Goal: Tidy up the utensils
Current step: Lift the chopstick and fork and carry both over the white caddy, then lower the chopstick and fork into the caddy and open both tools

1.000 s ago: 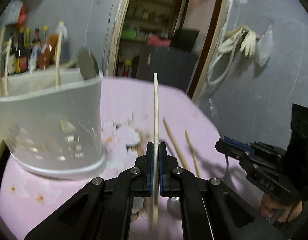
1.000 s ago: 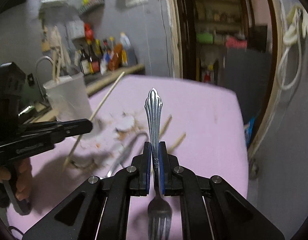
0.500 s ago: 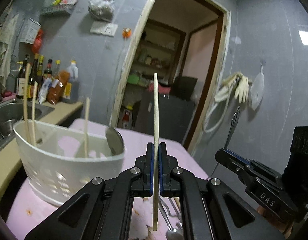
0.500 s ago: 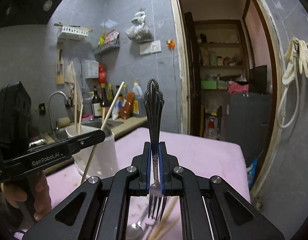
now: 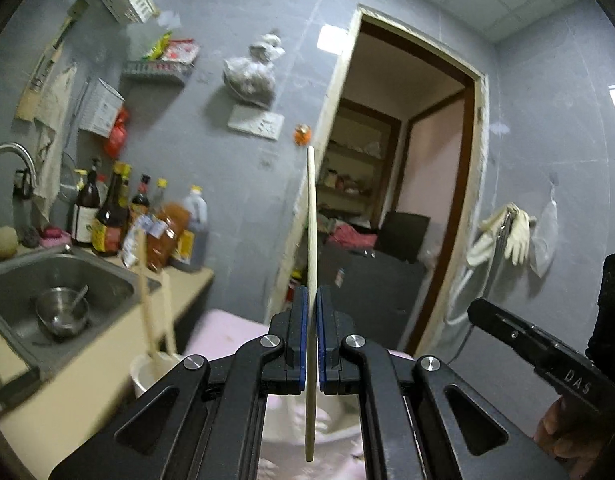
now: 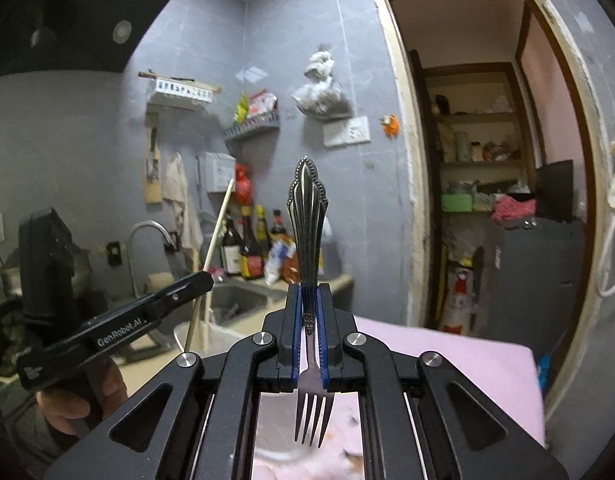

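Note:
My left gripper [image 5: 312, 300] is shut on a pale wooden chopstick [image 5: 311, 240] that stands upright between its blue pads. The white utensil holder [image 5: 155, 372] sits low behind the left jaw, with two chopsticks [image 5: 147, 300] standing in it. My right gripper [image 6: 309, 300] is shut on a metal fork [image 6: 307, 216], ornate handle up and tines [image 6: 312, 416] pointing down. In the right wrist view the left gripper [image 6: 199, 280] shows at the left with its chopstick [image 6: 213, 252], above the white holder [image 6: 211, 336]. The right gripper [image 5: 507, 328] shows at the right edge of the left wrist view.
A pink table [image 6: 447, 364] lies below both grippers. Beside it runs a counter with a steel sink [image 5: 67, 292], a bowl [image 5: 61, 312] in it, a tap [image 6: 147, 228] and several sauce bottles [image 5: 115, 216]. An open doorway [image 5: 387, 200] is straight ahead; gloves [image 5: 503, 232] hang on the right wall.
Both grippers have risen and tilted up from the table to level, each keeping its utensil. The table and loose utensils have dropped out of view; the holder has sunk low.

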